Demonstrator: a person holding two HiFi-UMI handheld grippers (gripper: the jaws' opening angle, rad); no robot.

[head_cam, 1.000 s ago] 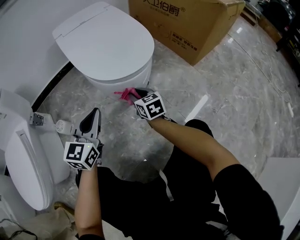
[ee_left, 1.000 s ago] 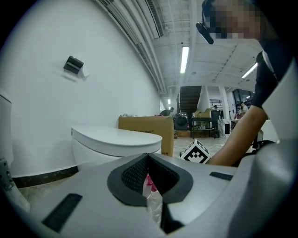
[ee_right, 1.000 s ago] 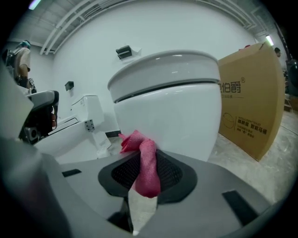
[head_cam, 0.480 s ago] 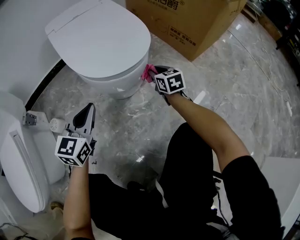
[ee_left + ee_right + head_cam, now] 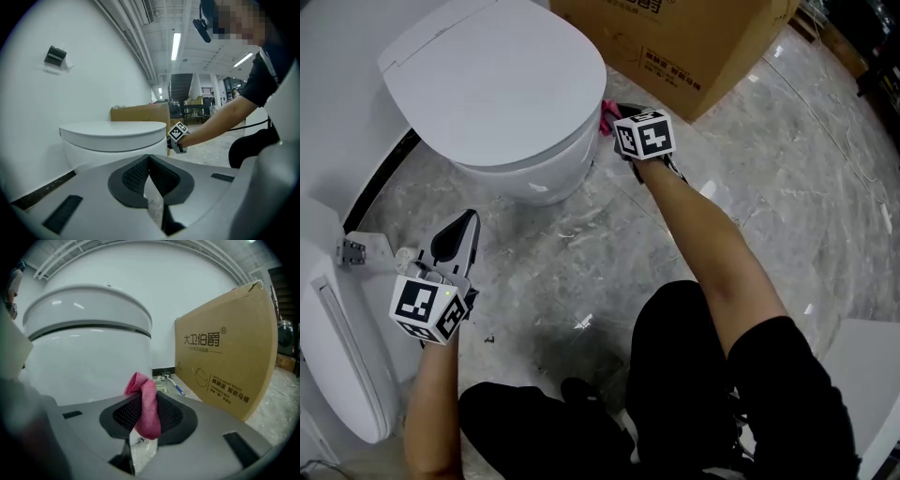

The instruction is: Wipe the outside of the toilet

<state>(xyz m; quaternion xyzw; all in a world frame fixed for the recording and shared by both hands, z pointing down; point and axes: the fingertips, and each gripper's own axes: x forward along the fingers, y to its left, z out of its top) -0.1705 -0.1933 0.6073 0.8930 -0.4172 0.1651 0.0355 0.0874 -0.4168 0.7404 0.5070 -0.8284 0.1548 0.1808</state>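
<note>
A white toilet with its lid down stands at the upper left of the head view; it also shows as the toilet and the toilet in the two gripper views. My right gripper is shut on a pink cloth, held at the toilet bowl's right side, next to the cardboard box. Only a bit of the pink cloth shows in the head view. My left gripper hangs low over the floor, left of the bowl, shut with nothing in it.
A large cardboard box stands close behind and right of the toilet. A second white toilet lies at the left edge. A small brush lies on the marble floor between box and wall. The person's legs fill the lower middle.
My right gripper has carried the pink cloth from the floor in front of the bowl up and around to the bowl's right side. The left gripper has drifted slightly left and down.
</note>
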